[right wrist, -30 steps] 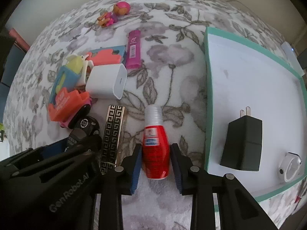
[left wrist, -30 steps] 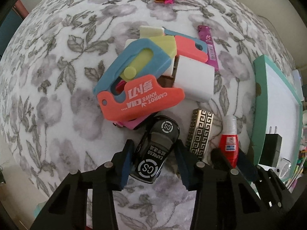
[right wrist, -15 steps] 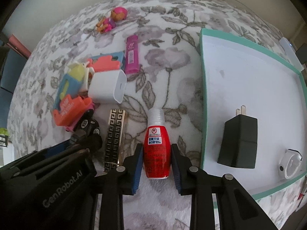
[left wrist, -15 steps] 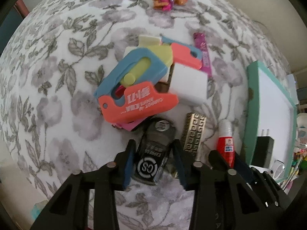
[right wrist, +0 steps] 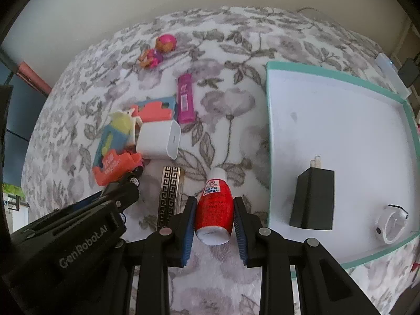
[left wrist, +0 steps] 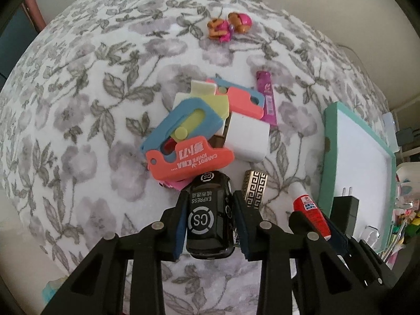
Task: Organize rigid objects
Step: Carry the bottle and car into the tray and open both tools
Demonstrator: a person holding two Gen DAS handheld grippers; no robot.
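Note:
A black toy car (left wrist: 208,218) marked "CS EXPRESS" hangs a little above the flowered cloth. My left gripper (left wrist: 209,198) is closing tight on it, its blue pads pressed to the car's sides. My right gripper (right wrist: 215,202) is shut on a red glue bottle (right wrist: 215,210) with a white cap, held tilted just off the cloth. In the left wrist view the bottle (left wrist: 311,210) shows at the right. A teal-rimmed white tray (right wrist: 267,131) lies right of the bottle. It holds a black plug charger (right wrist: 312,199) and a small white object (right wrist: 391,223).
A gold patterned block (right wrist: 169,194) lies between the two grippers. Beyond it are a white charger cube (right wrist: 158,141), a pile of coloured plastic cutters (left wrist: 189,157), a purple tube (right wrist: 185,102) and a small doll (right wrist: 157,51).
The left jaws have shut on the black car. Both grippers have risen, lifting the car and the red bottle off the cloth.

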